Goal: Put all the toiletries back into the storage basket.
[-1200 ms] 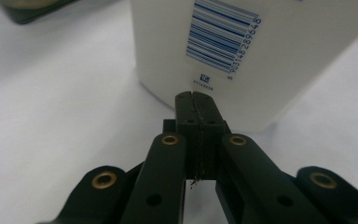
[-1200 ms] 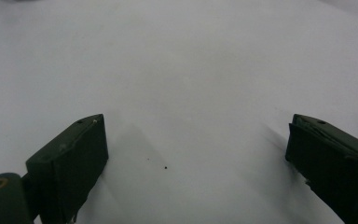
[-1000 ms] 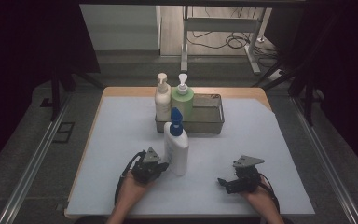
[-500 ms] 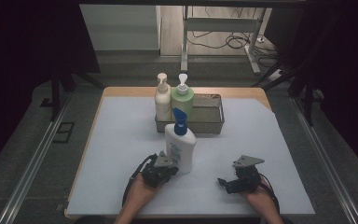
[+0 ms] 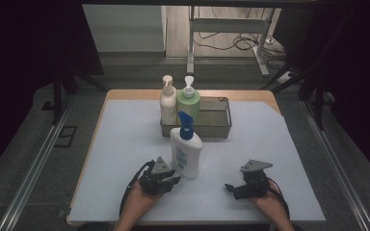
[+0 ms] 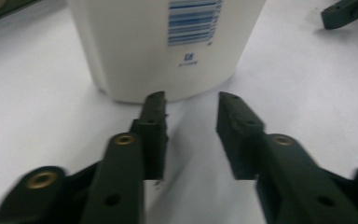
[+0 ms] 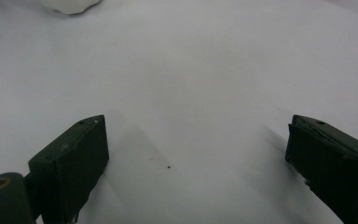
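Observation:
A white bottle with a blue pump cap (image 5: 186, 151) stands upright on the white table sheet (image 5: 125, 144). My left gripper (image 5: 175, 179) lies just left of its base. In the left gripper view the bottle's base (image 6: 168, 42) is right ahead of the tips. The left gripper (image 6: 191, 100) is open; its jaws have just been opening, with nothing between them. My right gripper (image 5: 229, 187) rests on the sheet to the bottle's right, pointing left. It (image 7: 196, 135) stands wide open over bare sheet.
Behind the bottle a metal wire tray (image 5: 219, 126) holds a cream pump bottle (image 5: 167, 102) and a green pump bottle (image 5: 189, 102) at its left end. The sheet's front edge lies just below both hands. Dark floor and rails surround the table.
The left gripper has crept right, up to the bottle's base, and its jaws have parted. The bottle has shifted slightly right and turned. The right gripper has stayed put.

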The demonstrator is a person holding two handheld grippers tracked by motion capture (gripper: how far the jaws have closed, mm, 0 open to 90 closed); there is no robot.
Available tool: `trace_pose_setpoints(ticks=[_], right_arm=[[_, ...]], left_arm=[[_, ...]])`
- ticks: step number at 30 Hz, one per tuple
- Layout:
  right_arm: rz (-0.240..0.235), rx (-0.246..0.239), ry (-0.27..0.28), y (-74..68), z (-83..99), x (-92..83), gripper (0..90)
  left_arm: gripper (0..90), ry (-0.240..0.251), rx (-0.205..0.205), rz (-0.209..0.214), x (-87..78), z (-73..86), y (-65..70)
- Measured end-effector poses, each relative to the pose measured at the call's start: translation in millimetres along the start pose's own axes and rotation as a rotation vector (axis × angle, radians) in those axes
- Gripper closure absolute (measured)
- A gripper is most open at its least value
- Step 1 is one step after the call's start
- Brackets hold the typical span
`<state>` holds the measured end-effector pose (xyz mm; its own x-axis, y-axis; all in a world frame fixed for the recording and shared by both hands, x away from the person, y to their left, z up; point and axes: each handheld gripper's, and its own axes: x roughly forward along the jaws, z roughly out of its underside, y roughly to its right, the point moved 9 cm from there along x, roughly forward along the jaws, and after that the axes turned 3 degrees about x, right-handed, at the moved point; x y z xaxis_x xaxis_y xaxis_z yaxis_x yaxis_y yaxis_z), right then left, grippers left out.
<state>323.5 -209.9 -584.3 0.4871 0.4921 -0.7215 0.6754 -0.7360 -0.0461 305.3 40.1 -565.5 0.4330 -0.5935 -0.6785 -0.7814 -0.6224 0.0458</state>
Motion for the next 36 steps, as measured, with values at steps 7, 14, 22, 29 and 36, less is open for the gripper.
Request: trace_pose_setpoints(ticks=[7, 14, 22, 29, 36], right_arm=[[-0.025, -0.032, 0.008, -7.7, -8.3, -5.4, 4.0], [-0.059, -0.065, 0.023, -17.6, -20.5, -11.3, 1.9], [-0.101, -0.089, 0.072, -30.1, -42.2, -17.4, 0.0], [-0.143, -0.044, 0.080, -39.0, -60.8, -18.9, 0.0], [-0.151, -0.052, 0.101, -47.6, -78.3, -19.0, 0.0]], left_arm=[[40.2, 0.000, -0.045, -0.044, -10.2, 11.8, -4.6], [25.3, -0.026, -0.080, -0.082, -20.5, 31.9, -9.0], [13.2, -0.039, -0.119, -0.140, -33.3, 52.9, -15.3], [12.4, -0.047, -0.131, -0.176, -36.4, 60.0, -22.0], [12.1, -0.061, -0.123, -0.186, -34.7, 61.9, -22.0]])
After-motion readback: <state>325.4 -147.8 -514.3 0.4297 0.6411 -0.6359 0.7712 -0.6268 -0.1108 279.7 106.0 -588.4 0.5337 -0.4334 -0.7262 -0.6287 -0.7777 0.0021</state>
